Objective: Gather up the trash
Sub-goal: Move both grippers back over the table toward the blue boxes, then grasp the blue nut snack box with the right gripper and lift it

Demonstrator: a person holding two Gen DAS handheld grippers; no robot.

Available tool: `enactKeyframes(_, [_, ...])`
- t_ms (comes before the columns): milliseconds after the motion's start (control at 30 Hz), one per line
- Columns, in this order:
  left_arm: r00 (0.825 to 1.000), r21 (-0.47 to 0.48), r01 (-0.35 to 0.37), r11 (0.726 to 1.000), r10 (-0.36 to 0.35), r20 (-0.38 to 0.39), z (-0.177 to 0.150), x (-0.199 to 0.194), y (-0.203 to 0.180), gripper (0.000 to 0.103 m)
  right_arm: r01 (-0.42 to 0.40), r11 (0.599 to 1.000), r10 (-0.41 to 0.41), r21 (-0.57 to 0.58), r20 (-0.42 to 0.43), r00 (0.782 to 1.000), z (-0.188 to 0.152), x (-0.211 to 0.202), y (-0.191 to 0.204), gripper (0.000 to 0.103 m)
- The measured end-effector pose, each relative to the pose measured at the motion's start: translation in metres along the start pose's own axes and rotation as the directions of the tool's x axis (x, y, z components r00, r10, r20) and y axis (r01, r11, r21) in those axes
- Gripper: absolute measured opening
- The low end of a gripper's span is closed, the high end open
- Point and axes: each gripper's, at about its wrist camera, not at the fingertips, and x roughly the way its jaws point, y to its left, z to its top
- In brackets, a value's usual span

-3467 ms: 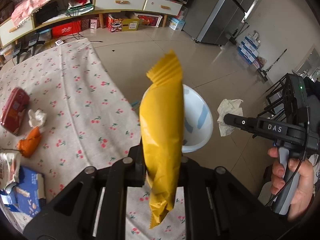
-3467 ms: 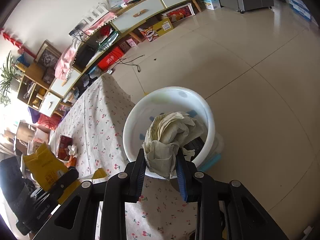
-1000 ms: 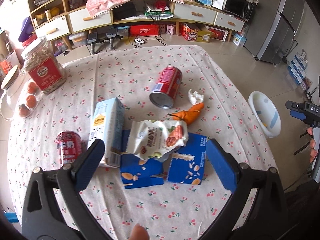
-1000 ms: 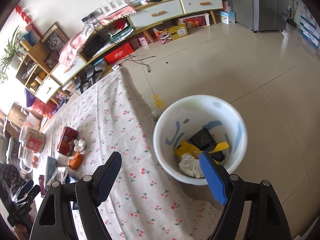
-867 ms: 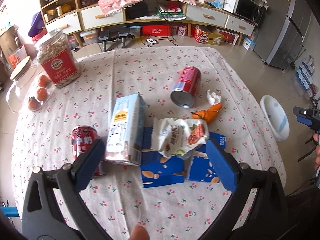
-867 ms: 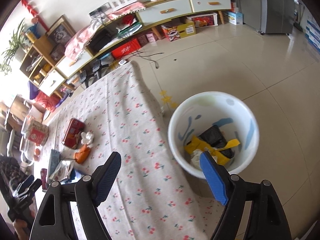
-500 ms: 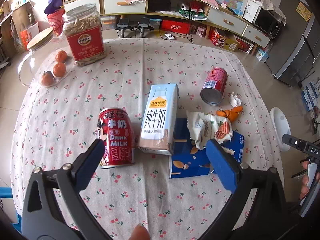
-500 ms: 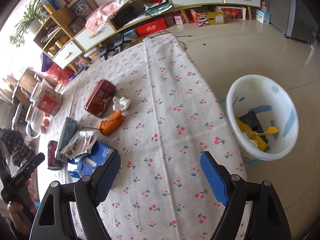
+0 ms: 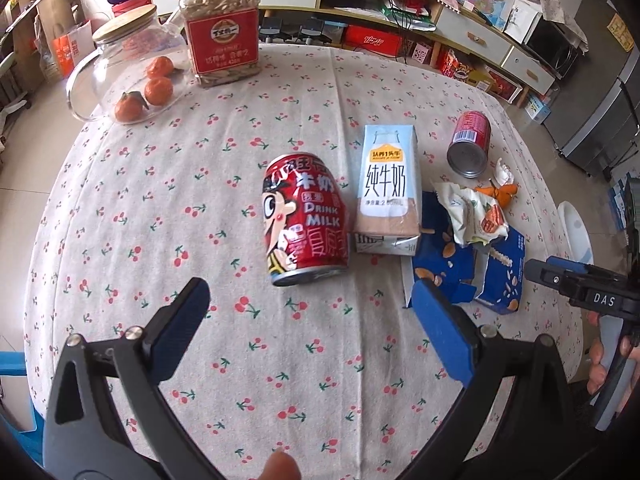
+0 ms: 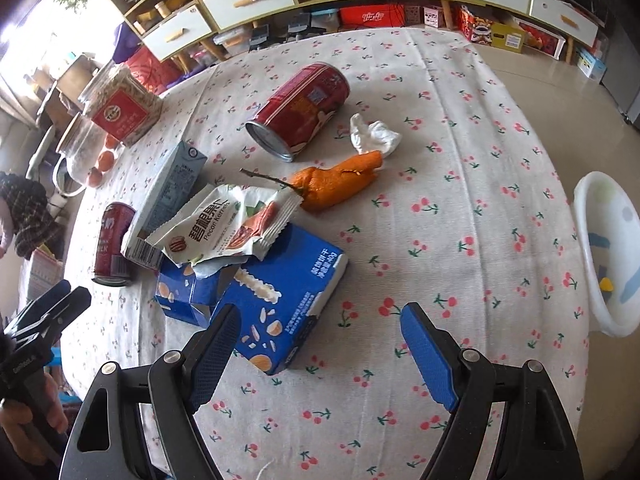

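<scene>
Both grippers hang above the cherry-print table [image 9: 160, 184] with their fingers spread wide and nothing between them. The left gripper [image 9: 308, 312] faces the upright red milk-drink can [image 9: 306, 216], which stands near the middle of the table just beside the lying milk carton [image 9: 388, 188]; the wide jaw gap suits a round can, so this looks like its next pick. The right gripper [image 10: 320, 344] hovers over the near-right part of the table, its left fingertip above the corner of the flattened blue box [image 10: 288, 296], on which the pecan snack bag [image 10: 224, 228] rests. Beyond these lie the orange peel [image 10: 336, 180], the crumpled tissue [image 10: 372, 136] touching the peel's tip, and a second red can [image 10: 300, 108] on its side toward the far edge. The seed jar [image 9: 220, 28] and the glass jar of tangerines [image 9: 136, 64] at the far-left edge look like kept goods rather than rubbish. The white basin [image 10: 608, 252] sits off the table's right edge, below it, placed where scraps can be dropped straight down; a yellow scrap shows inside it. Compared with a few seconds ago, the left gripper no longer clamps the yellow wrapper and the right no longer clamps the crumpled paper: both were held over the basin then, and both have since swung back across the table, the left drawing closer to the upright can over the last second, the right leaving the basin at its far right.
</scene>
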Motion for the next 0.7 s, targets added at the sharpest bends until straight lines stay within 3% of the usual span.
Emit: enactKeyframes(700, [1.000, 0.009, 0.000, 1.000, 0.000, -0.012, -0.010, -0.002, 0.011, 0.101, 0.032, 0.999, -0.034, -0.029, -0.057, 0.998, 0.008, 0.050, 0.041, 0.084])
